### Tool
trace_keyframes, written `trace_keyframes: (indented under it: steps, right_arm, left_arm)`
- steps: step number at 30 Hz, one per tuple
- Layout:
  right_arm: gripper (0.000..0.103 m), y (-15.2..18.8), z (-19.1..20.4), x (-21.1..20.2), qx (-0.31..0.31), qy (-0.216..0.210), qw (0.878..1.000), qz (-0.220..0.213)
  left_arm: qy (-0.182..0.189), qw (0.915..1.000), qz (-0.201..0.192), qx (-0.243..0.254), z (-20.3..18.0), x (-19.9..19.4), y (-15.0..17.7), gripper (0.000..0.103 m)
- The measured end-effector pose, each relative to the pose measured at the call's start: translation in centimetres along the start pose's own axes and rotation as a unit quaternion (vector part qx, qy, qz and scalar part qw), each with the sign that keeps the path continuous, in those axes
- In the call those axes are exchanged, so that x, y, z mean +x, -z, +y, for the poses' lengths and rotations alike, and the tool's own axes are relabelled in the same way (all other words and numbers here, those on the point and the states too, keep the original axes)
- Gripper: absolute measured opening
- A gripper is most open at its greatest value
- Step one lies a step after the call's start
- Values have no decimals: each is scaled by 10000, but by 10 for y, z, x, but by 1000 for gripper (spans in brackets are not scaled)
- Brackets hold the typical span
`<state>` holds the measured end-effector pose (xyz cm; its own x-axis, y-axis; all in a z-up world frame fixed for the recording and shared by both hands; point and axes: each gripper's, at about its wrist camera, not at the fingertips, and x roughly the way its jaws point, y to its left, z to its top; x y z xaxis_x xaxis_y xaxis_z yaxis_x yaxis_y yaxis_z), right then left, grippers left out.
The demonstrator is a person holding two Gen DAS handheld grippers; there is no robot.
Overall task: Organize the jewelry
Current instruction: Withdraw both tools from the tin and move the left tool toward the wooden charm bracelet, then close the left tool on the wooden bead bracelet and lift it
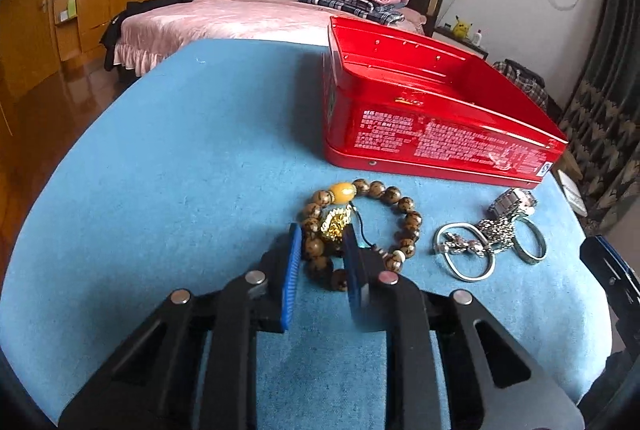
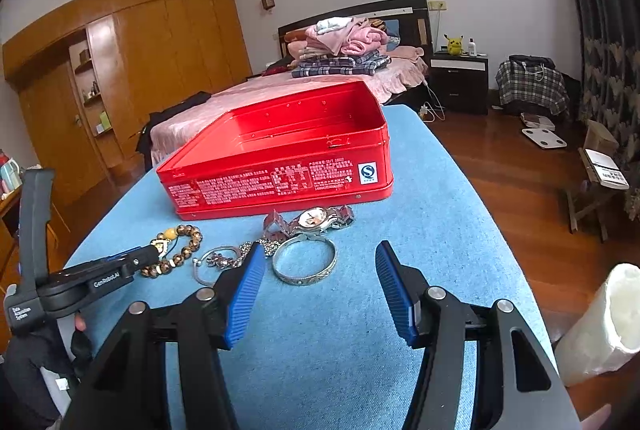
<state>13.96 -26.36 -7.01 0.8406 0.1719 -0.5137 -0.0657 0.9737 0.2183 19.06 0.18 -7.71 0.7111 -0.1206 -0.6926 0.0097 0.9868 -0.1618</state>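
Note:
A brown bead bracelet (image 1: 400,206) with an amber bead and gold charm lies on the blue cloth table (image 1: 180,170) in front of an open red tin box (image 1: 432,102). My left gripper (image 1: 320,236) has its jaws around the bracelet's near-left side, partly closed; beads and charm sit between the pads. The right wrist view shows it (image 2: 154,250) at the bracelet (image 2: 188,234). My right gripper (image 2: 320,262) is open and empty, just short of a silver bangle (image 2: 304,262). A watch (image 2: 316,220), a chain bracelet (image 2: 220,258) and the tin (image 2: 280,158) lie beyond.
Silver rings, chain and bangle (image 1: 492,242) and the watch (image 1: 512,202) lie right of the bead bracelet. The table edge (image 2: 480,214) drops to a wooden floor on the right. A white roll (image 2: 600,326) stands near right. A bed (image 1: 240,14) lies behind the table.

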Motion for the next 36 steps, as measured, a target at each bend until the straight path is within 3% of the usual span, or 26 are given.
trace_keyframes:
  steps: [4,12,15,17,22,24,25,36]
  right_arm:
    - [57,0,0,0,32,-3,10000,6]
    - [57,1,1,3,57,-3,10000,74]
    - [57,1,0,3,44,7,10000,75]
    - [57,1,0,3,53,10,9999,88]
    - [57,1,0,3,45,14,9999,97]
    - [57,1,0,3,49,14,9999,110]
    - [57,1,0,2,51,16,9999,108]
    - [57,1,0,3,51,17,9999,114]
  left_arm:
    - [114,9997,-217,32,-1,-10,6,9]
    - [319,9990,-272,130,-1,-19,14,10]
    - [426,9987,-257,138,-6,-19,11,17]
    - [294,9992,-134,231,-13,-12,9,35]
    - [299,9994,98,170,-11,-2,8,33]
    - [359,9992,111,122,-9,-2,9,14]
    - [390,9991,119,96,-7,-2,11,10]
    - [537,9984,-24,166,4,-32,38,10]
